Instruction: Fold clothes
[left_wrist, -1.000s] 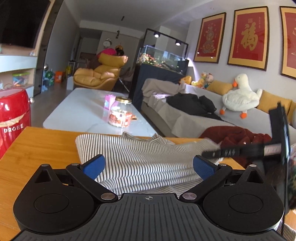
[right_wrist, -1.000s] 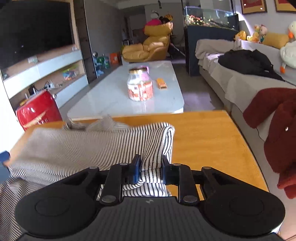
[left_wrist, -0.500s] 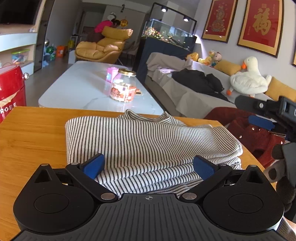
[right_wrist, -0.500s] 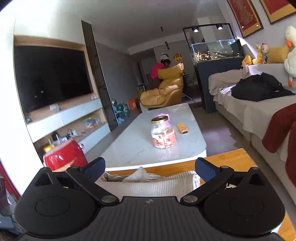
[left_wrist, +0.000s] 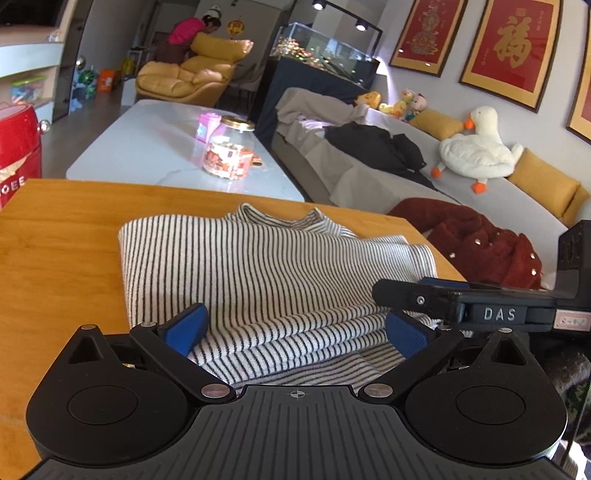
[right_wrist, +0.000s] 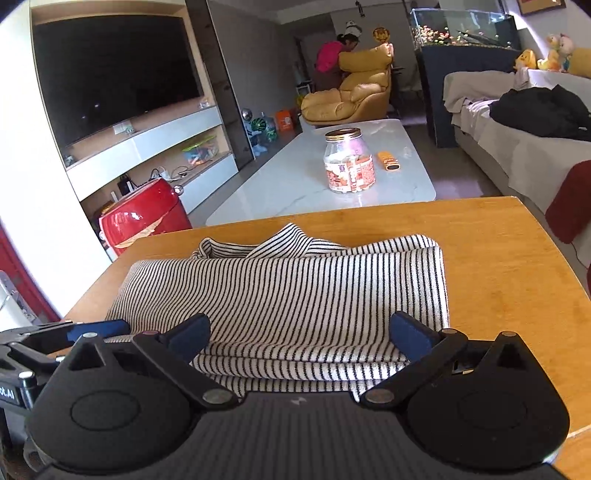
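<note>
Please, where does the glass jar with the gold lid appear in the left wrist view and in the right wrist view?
Left wrist: the glass jar is upper left of centre, on the white table.
Right wrist: it is above centre.
Shared landmark: the striped garment.

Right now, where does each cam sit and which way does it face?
Left wrist: sits on the left gripper, facing across the striped shirt on the wooden table toward the sofa; own open fingers show, and the right gripper enters at right.
Right wrist: sits on the right gripper, facing over the same shirt toward the TV; own open fingers show, and the left gripper enters at lower left.
Shared: shirt, table, glass jar, yellow armchair.
</note>
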